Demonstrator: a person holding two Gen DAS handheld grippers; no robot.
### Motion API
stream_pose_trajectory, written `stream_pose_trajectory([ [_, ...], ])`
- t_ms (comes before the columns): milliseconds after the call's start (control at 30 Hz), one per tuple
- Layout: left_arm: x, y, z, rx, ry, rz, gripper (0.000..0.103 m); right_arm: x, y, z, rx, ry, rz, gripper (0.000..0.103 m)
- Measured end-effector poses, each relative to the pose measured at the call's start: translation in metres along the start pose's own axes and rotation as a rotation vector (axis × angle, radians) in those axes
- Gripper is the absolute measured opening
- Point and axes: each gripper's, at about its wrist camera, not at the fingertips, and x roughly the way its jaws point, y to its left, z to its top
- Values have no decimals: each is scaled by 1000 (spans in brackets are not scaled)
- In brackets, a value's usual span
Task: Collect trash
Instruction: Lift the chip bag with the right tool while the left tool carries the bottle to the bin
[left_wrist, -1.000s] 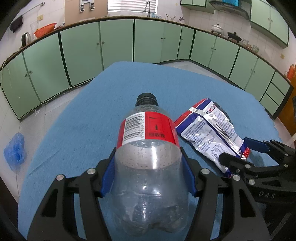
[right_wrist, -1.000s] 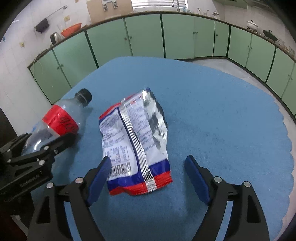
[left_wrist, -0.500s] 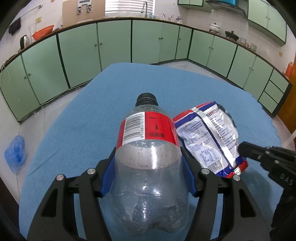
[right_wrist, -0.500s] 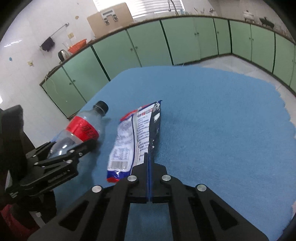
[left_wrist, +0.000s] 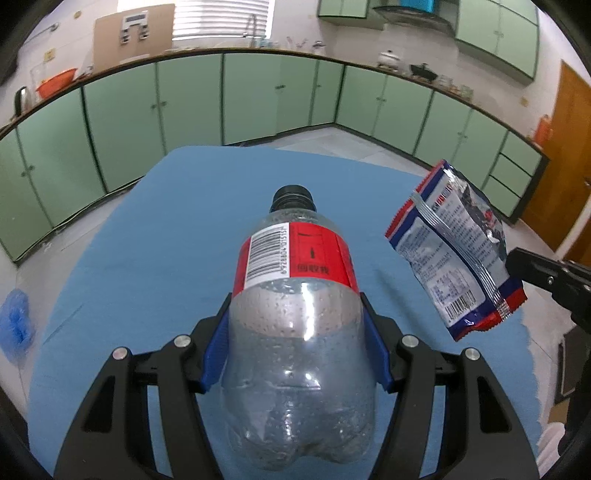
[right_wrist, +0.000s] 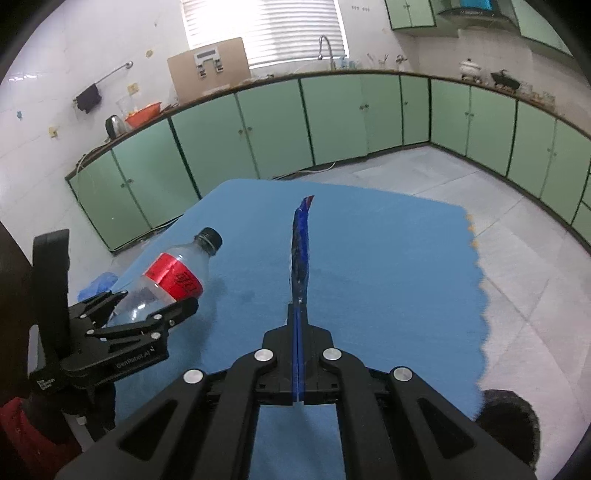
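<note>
1. Setting: a home kitchen.
2. Green base cabinets (right_wrist: 273, 125) run along the far walls under a dark countertop (right_wrist: 332, 75).
3. Sink tap (right_wrist: 325, 46) below a blinded window (right_wrist: 266, 29).
4. Kettle (right_wrist: 112, 125), orange basin (right_wrist: 144, 110) far left; white pot (right_wrist: 469, 68) far right.
5. Range hood (left_wrist: 413, 9), white wall tiles (right_wrist: 44, 74).

Clear plastic bottle (left_wrist: 295, 354); glossy foil wrapper (left_wrist: 452, 251)

In the right wrist view the snack wrapper (right_wrist: 300, 247) shows only edge-on, so its print cannot be read. The bottle (left_wrist: 295, 354) hides the blue surface (left_wrist: 177, 229) under it in the left wrist view, and the right claw (left_wrist: 517, 264) is cut off there by the picture's edge.
</note>
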Motion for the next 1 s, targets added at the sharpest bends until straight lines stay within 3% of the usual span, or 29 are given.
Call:
stream_pose_trajectory([
  [400,-32,-84,-3,103,-63,-126,60,-71,-35,-19,66,-83,-104,0],
  [1000,-64,-218,-27,248,-118,-322,60,-170,-111,-91,245,-160,-290,0],
])
